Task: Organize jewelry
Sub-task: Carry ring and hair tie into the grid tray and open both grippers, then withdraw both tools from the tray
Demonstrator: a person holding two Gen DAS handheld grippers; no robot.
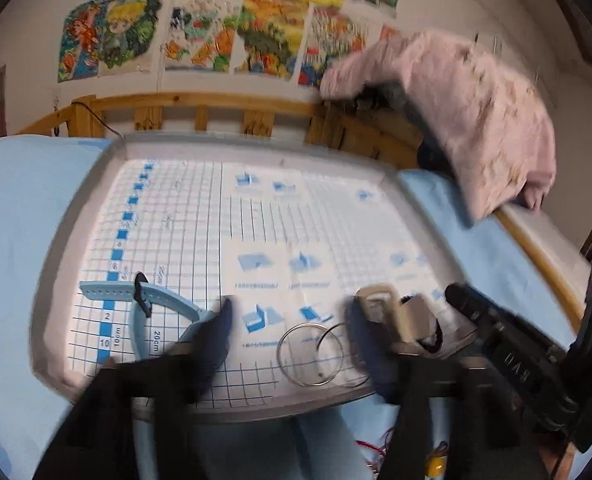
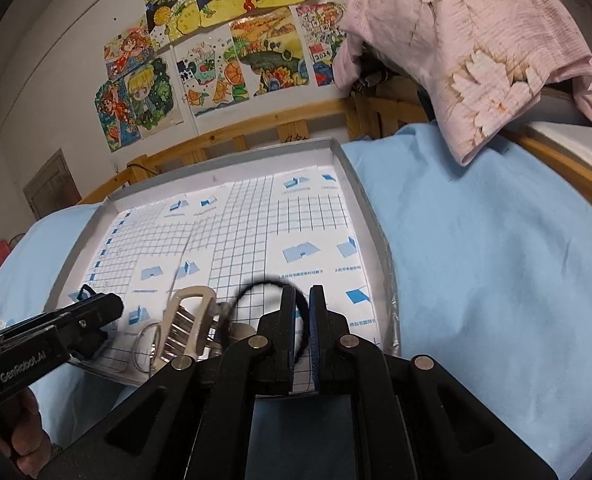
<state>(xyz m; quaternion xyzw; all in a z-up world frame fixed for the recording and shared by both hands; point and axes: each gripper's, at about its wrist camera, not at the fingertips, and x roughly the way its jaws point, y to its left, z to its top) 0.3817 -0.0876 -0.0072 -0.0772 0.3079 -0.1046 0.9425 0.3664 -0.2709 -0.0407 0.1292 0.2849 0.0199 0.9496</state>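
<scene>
A shallow grey tray (image 1: 75,216) lined with blue grid paper lies on the blue bed sheet; it also shows in the right wrist view (image 2: 360,184). My left gripper (image 1: 291,320) is open over the tray's near edge, above two silver rings (image 1: 310,354). A light blue watch strap (image 1: 151,300) lies left of it. A beige clip (image 1: 392,312) sits beside its right finger. My right gripper (image 2: 302,312) is shut on a black hair tie (image 2: 255,286), held just above the tray. The beige clip (image 2: 187,324) and rings (image 2: 145,344) lie to its left.
A pink floral cloth (image 2: 468,52) hangs over the wooden bed rail (image 2: 255,130) at the back right. Drawings (image 2: 215,52) cover the wall. Blue sheet (image 2: 496,260) spreads right of the tray. The left gripper's body (image 2: 51,336) is at the left edge.
</scene>
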